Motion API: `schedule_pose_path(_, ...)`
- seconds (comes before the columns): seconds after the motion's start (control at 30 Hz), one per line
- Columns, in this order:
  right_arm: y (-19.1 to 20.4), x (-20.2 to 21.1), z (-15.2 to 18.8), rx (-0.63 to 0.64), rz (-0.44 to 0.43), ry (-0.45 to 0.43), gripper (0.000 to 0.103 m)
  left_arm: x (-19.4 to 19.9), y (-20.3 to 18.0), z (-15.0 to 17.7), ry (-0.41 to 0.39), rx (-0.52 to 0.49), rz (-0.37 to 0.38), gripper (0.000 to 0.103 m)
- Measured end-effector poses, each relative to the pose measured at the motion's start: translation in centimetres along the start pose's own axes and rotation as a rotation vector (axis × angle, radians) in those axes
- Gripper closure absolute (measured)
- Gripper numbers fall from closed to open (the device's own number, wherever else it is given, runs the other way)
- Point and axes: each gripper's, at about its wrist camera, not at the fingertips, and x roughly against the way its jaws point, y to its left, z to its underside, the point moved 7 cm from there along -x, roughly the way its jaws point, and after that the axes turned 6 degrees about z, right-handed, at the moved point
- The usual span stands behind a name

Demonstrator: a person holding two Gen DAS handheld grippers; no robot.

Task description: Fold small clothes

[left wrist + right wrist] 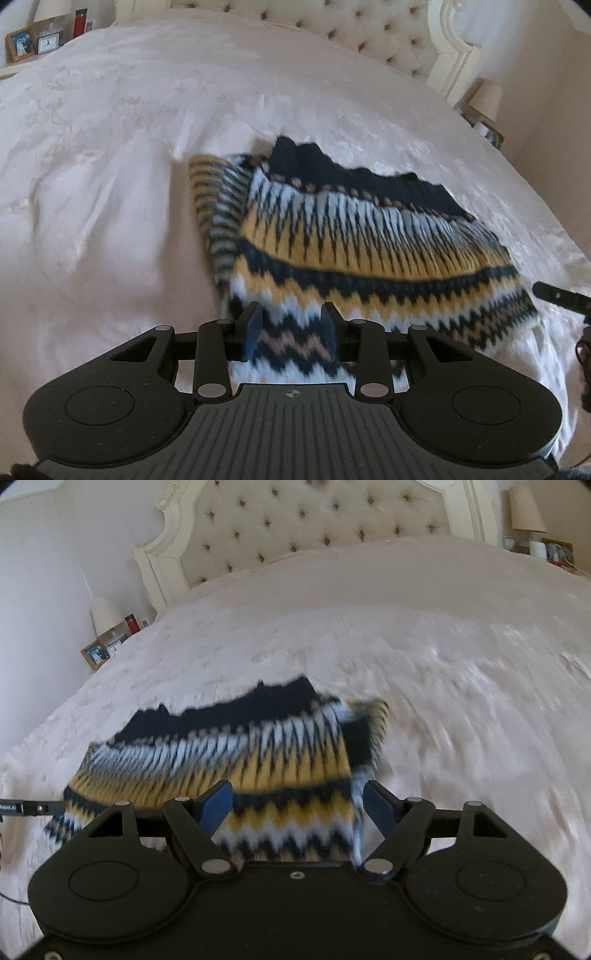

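The knitted sweater (354, 236), zigzag-banded in yellow, navy, white and tan, lies on the pale bedspread (110, 155) toward the foot edge of the bed, folded into a rough rectangle with its dark ribbed edge (362, 184) turned toward the tufted headboard (317, 531). Your left tool (291, 334) hangs over the near hem with its blue pads moderately apart, the hem lying between and below them; whether they touch the knit cannot be told. Your right tool (295, 806) stands wide over the near edge at the other end, with the sweater's side edge just inside its right finger (380, 805). A folded-in flap (365, 731) sticks out at that far corner. Bare bedspread stretches from the sweater to the headboard and out to both side edges, where lamps (524, 509) and picture frames (20, 43) stand on the nightstands.
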Motion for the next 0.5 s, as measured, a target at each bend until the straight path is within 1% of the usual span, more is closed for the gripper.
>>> schedule_pose_path(0.13,-0.1,0.5,1.7,-0.008,-0.020,0.021,0.025,-0.5,-0.4,1.0,-0.004,-0.006,0.018,0.069)
schedule_pose_path(0.3,-0.8,0.1,2.6,-0.044,-0.014,0.030,0.030,-0.9,-0.5,1.3,-0.016,-0.004,0.022,0.069)
schedule_pose_path(0.37,-1.0,-0.2,2.8,-0.064,-0.020,0.037,0.035,-1.0,-0.4,1.4,-0.016,0.001,0.024,0.069)
schedule_pose_path(0.43,-1.1,-0.3,3.3,-0.076,-0.027,0.049,0.042,-1.1,-0.5,1.6,-0.010,-0.003,0.031,0.071)
schedule_pose_path(0.47,-1.0,-0.5,3.4,-0.073,-0.028,0.053,0.044,-1.2,-0.6,1.7,0.001,-0.007,0.035,0.076)
schedule_pose_path(0.5,-0.9,-0.6,3.5,-0.067,-0.027,0.057,0.050,-1.4,-0.8,1.7,0.015,-0.014,0.038,0.096)
